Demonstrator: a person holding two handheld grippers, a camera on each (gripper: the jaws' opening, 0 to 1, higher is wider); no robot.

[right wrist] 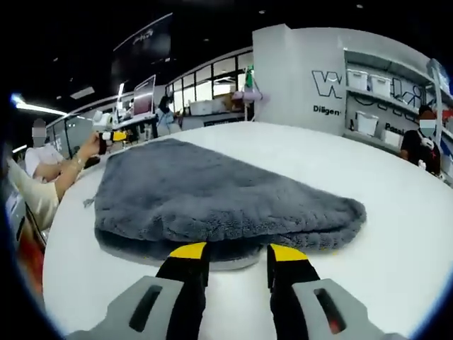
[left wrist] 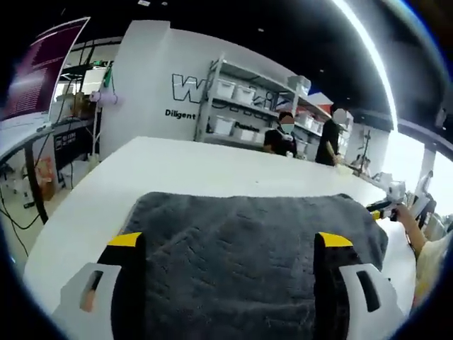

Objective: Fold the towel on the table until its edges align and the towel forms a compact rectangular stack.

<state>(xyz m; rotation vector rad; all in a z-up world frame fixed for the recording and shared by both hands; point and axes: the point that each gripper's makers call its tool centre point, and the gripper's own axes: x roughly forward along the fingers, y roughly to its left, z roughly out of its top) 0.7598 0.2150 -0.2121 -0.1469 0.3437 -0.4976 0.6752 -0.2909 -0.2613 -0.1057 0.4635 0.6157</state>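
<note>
Your left gripper [left wrist: 230, 241] hangs over the grey towel [left wrist: 241, 241], jaws spread wide. Your right gripper [right wrist: 232, 253] sits at the folded towel's [right wrist: 212, 195] near edge, jaws parted and gripping nothing. The towel lies on the white table [right wrist: 396, 212].

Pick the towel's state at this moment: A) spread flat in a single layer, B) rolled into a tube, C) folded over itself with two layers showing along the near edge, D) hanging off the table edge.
C: in the right gripper view the grey towel shows an upper layer lying over a lower one along the edge nearest the right claw, all resting on the white table.
</note>
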